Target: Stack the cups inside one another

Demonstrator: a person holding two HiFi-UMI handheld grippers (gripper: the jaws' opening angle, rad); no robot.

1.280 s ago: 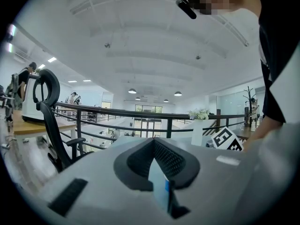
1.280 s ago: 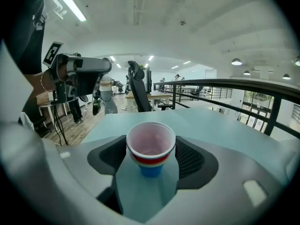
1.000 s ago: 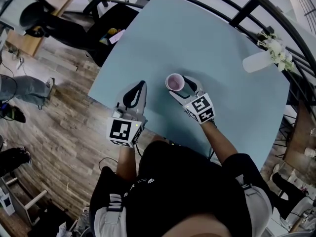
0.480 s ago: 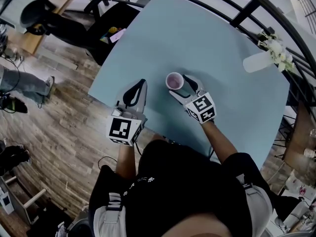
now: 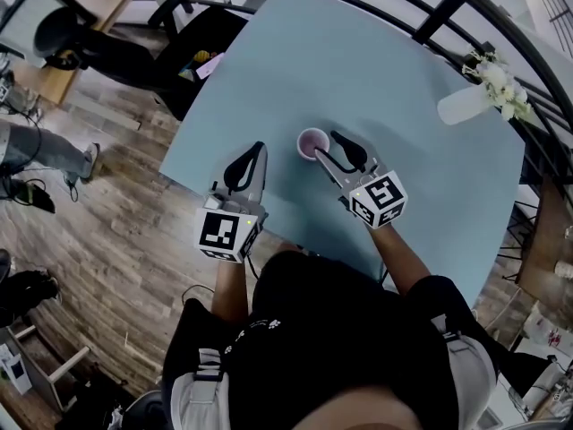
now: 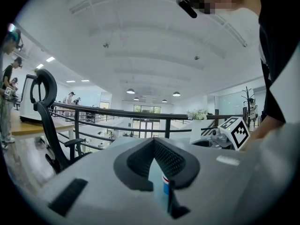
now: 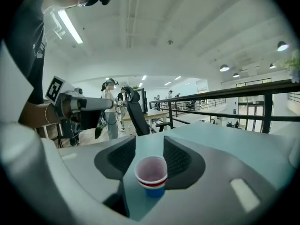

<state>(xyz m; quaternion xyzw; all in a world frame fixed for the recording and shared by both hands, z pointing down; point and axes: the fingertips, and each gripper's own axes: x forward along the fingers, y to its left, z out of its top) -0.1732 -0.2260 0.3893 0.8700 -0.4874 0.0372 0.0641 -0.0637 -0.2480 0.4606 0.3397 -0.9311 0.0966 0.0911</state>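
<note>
Our left tongs [image 5: 258, 152], centre-left of frame: jaws together, held near level. Our right tongs [image 5: 324, 145], centre: jaws apart, just been closing, gripping nothing.

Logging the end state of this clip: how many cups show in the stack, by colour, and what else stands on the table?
pale pink cup, on top: 1
red cup, only a band of it shows: 1
blue cup, at the bottom: 1
vase of white flowers, at the table's far edge: 1
Total: 4
</note>
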